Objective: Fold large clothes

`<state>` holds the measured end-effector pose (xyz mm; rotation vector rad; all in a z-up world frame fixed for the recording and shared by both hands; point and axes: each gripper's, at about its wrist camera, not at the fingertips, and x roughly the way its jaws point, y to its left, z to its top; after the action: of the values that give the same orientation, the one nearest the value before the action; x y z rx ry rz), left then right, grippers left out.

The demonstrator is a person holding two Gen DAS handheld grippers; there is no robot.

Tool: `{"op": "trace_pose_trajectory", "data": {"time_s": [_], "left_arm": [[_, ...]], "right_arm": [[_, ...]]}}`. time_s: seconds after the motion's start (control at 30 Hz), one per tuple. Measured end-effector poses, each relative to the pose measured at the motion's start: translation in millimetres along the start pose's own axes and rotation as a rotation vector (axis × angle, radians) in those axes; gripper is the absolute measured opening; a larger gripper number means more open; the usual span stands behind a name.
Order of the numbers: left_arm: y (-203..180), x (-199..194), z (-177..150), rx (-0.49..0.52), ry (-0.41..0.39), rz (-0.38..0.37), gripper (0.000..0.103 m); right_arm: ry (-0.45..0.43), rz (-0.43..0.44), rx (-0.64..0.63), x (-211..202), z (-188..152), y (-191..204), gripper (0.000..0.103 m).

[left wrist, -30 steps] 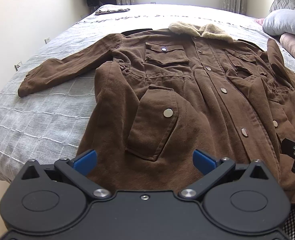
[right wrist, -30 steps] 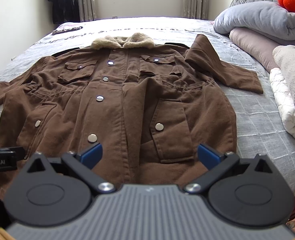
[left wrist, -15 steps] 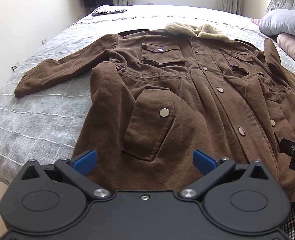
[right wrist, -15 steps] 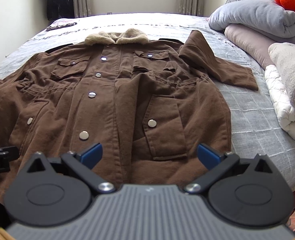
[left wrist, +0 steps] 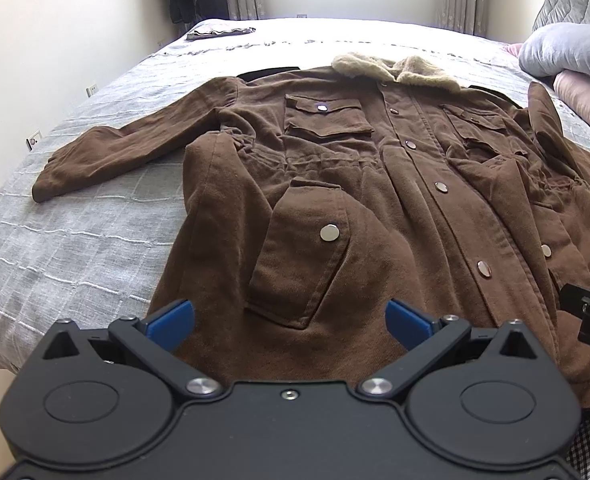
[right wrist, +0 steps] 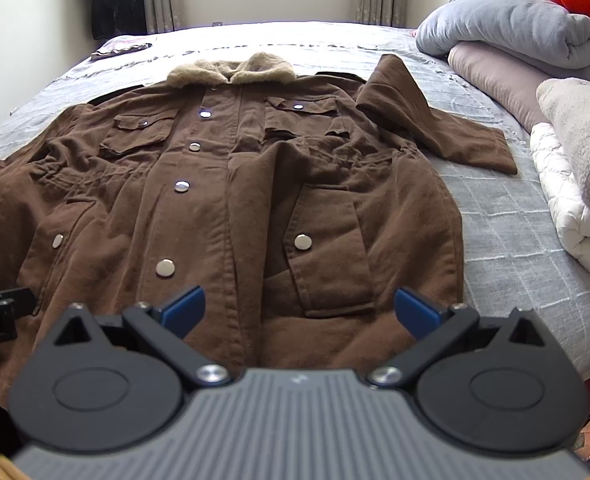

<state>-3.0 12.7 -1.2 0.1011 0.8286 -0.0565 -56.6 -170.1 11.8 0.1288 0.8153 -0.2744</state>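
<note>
A long brown cotton coat (left wrist: 375, 208) with a cream fleece collar (left wrist: 395, 70) and silver snap buttons lies front-up on the grey checked bedspread (left wrist: 75, 232), its hem nearest both grippers and its collar farthest ahead. The left gripper (left wrist: 290, 316) is spread wide and holds nothing, poised over the hem below a flap pocket (left wrist: 301, 256). The right gripper (right wrist: 300, 310) is equally wide and empty, just short of the other lower pocket (right wrist: 331, 248); whether its fingertips (right wrist: 185, 308) touch the cloth is unclear. Beyond its right side sits a folded grey duvet (right wrist: 507, 26).
</note>
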Motion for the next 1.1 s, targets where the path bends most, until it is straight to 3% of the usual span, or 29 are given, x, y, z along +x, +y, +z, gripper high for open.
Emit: {"op": "trace_pose_trajectory", "data": {"time_s": [0.9, 1.0, 1.1], "left_arm": [[-2.5, 1.2, -1.3, 0.012, 0.004, 0.005, 0.103], [-2.2, -0.3, -3.5, 0.009, -0.035, 0.010, 0.103], [-0.8, -5.3, -8.1, 0.056, -0.137, -0.012, 0.103]], "right_arm": [[0.001, -0.003, 0.003, 0.7, -0.6, -1.8, 0.103], [0.000, -0.007, 0.001, 1.0, -0.7, -1.9, 0.103], [-0.014, -0.011, -0.013, 0.7, -0.9, -3.2, 0.103]]}}
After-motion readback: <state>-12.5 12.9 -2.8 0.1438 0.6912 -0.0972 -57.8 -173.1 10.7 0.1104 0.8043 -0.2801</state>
